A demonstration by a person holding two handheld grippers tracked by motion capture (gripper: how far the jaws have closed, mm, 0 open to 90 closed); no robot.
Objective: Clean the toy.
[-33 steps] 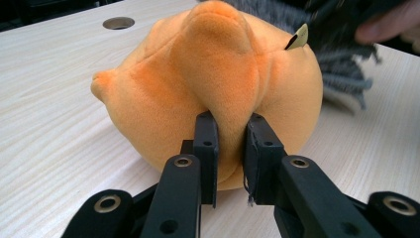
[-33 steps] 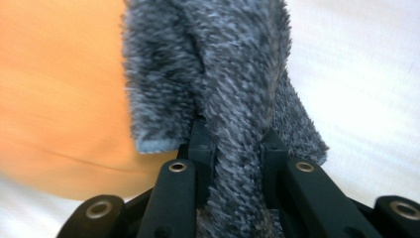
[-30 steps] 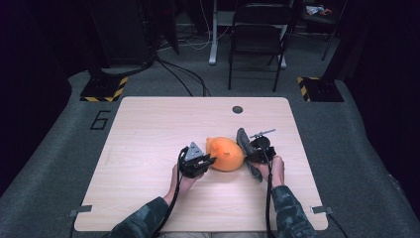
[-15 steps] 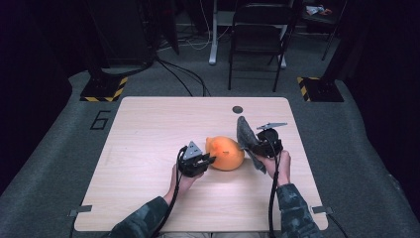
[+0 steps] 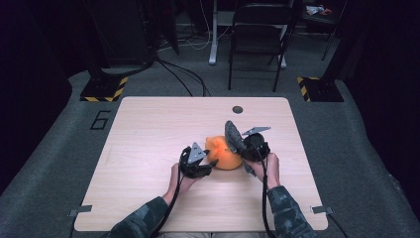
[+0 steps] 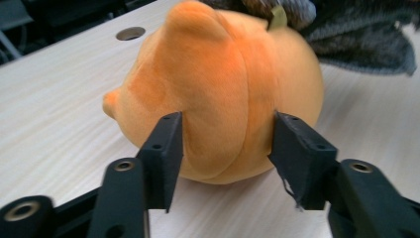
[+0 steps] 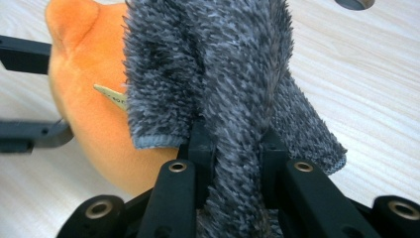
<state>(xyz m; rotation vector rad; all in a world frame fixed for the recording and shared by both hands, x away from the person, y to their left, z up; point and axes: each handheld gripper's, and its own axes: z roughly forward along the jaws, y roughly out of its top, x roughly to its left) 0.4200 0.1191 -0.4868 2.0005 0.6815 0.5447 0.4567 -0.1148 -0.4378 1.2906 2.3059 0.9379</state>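
An orange plush toy [image 5: 224, 156] lies on the wooden table [image 5: 148, 129]. My left gripper [image 5: 207, 162] is at its left side. In the left gripper view its jaws [image 6: 225, 144] have just been opening and stand on either side of the plush [image 6: 218, 84] without squeezing it. My right gripper [image 5: 243, 148] is at the plush's right, shut on a grey shaggy cloth [image 5: 233, 134]. The cloth [image 7: 213, 64] rises from between the right gripper's fingertips [image 7: 235, 144] and hangs against the plush [image 7: 94, 114], which carries a small tan tag [image 7: 111, 95].
A round cable hole [image 5: 237, 109] sits near the table's far edge. Beyond the table stand a black folding chair [image 5: 257, 34] and floor cables. Bare wood stretches left of and behind the plush. The left gripper's jaws [image 7: 25, 94] reach in at the left of the right gripper view.
My right gripper has risen and moved slightly away from me with the grey cloth still in it. The left hand has stayed beside the plush.
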